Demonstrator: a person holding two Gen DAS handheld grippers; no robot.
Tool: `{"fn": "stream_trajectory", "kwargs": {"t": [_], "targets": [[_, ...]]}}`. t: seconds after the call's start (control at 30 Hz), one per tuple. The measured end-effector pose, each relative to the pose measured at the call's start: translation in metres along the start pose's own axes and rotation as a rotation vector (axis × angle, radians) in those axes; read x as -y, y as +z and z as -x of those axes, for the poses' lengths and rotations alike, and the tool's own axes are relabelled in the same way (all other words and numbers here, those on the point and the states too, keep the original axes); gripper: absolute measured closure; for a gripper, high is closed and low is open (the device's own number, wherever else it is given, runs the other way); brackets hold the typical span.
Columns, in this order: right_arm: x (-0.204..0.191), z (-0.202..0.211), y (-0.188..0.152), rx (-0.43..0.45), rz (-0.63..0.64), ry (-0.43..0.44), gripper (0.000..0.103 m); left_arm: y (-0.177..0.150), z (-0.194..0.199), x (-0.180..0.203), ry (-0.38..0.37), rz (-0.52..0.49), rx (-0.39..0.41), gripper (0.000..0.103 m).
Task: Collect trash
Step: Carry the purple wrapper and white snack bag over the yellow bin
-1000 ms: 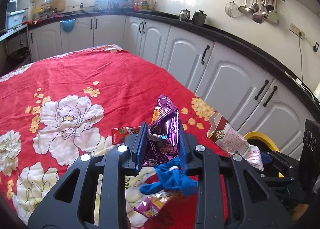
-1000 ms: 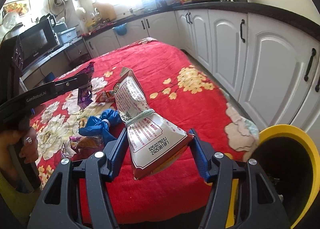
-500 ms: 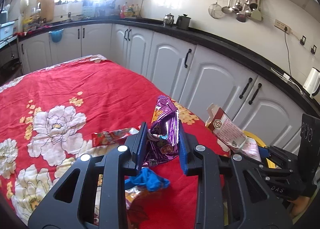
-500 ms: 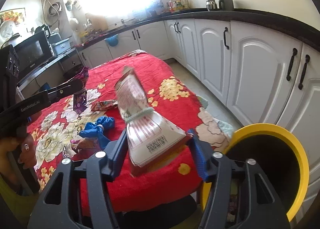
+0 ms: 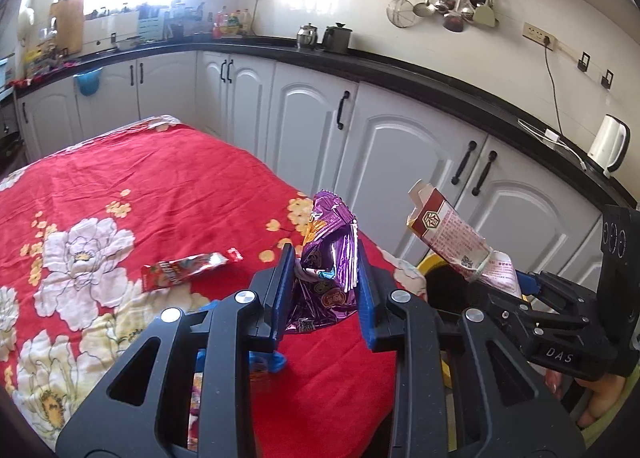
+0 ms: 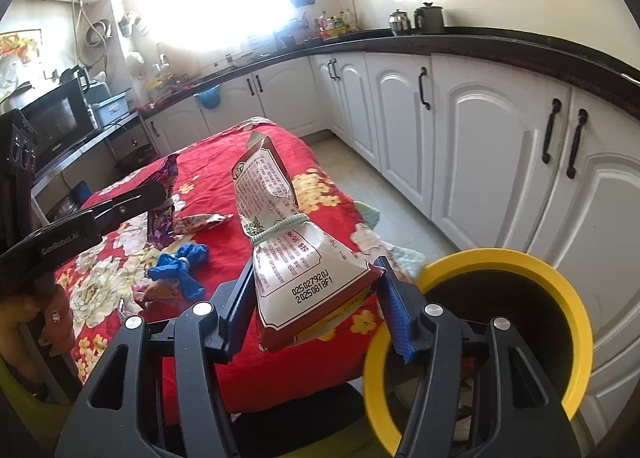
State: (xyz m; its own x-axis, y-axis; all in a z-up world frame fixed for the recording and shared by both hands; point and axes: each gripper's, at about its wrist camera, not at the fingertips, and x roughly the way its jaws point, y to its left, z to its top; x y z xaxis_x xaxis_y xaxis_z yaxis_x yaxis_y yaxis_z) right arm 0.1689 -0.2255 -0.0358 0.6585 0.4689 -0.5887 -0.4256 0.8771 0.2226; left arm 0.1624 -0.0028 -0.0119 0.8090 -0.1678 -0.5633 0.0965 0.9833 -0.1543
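Note:
My left gripper (image 5: 325, 270) is shut on a crumpled purple foil wrapper (image 5: 330, 250), held above the red flowered tablecloth (image 5: 160, 186) near its right edge. My right gripper (image 6: 316, 282) is shut on a white and red paper bag (image 6: 296, 258) tied with a green band. It holds the bag above the table's corner, just left of a yellow-rimmed bin (image 6: 568, 290). The left wrist view shows that bag (image 5: 448, 234) raised over the bin's rim (image 5: 430, 260). On the cloth lie a red sachet (image 5: 184, 268), a blue knotted scrap (image 6: 180, 262) and another small wrapper (image 6: 156, 292).
White cabinets (image 6: 480, 138) under a black counter run along the right, with a strip of tiled floor (image 6: 384, 202) between them and the table. A microwave (image 6: 56, 122) stands at the far left. A hand (image 6: 48, 314) grips the left tool.
Both grippers have carried their wrappers rightwards towards the table's edge and the bin. The bin's opening now fills more of the right wrist view. The blue scrap and sachet stayed on the cloth.

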Motion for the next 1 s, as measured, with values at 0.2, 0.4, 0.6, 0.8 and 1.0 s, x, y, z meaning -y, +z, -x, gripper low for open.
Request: {"fn": "stream_trajectory", "kwargs": {"t": [0.2,0.4,0.6,0.8,1.0], "targets": [[0.020,0.009,-0.005,0.005,-0.020,-0.036,0.048,-0.001,-0.006,0.017,-0.021,-0.027,-0.006,0.082],[0.039,0.018,-0.011,0.010,-0.051,-0.064,0.048,-0.003,-0.012,0.036,-0.046,-0.058,-0.013,0.082],[0.054,0.026,-0.019,0.015,-0.072,-0.097,0.048,-0.005,-0.017,0.055,-0.069,-0.082,-0.020,0.082],[0.074,0.032,-0.030,0.011,-0.106,-0.127,0.048,-0.010,-0.025,0.074,-0.098,-0.109,-0.031,0.082],[0.093,0.036,-0.041,0.005,-0.134,-0.162,0.048,-0.016,-0.036,0.095,-0.124,-0.136,-0.054,0.082]]}}
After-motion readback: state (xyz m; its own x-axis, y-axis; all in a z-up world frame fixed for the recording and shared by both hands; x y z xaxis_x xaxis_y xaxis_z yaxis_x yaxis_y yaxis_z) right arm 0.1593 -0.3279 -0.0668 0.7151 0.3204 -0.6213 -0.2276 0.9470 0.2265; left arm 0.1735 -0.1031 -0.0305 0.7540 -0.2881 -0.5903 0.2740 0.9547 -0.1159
